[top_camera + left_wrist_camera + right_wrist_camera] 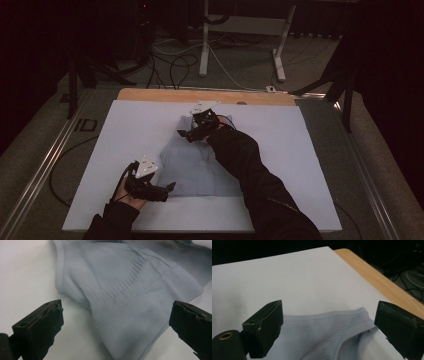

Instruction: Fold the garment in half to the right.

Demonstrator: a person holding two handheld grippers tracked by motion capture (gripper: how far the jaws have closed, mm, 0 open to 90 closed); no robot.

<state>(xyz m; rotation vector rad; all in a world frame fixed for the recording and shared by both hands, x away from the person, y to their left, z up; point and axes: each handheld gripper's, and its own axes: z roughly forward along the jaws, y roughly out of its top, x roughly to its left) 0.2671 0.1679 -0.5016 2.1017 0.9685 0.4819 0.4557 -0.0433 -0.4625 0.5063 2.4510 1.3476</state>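
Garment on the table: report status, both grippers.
Left gripper open at garment's near corner. Right gripper open over its far edge. Garment flat on white sheet, ungripped. Nothing in the way.

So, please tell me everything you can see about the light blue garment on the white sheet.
The light blue garment looks like a thin knitted top: it has ribbed edging, stitched seams and bands of small ventilation holes. It lies mostly flat but rumpled near the middle of the white sheet, which covers the wooden table. The left tool is open at its near left corner and the right tool is open over its far edge. Neither tool grips the cloth yet.
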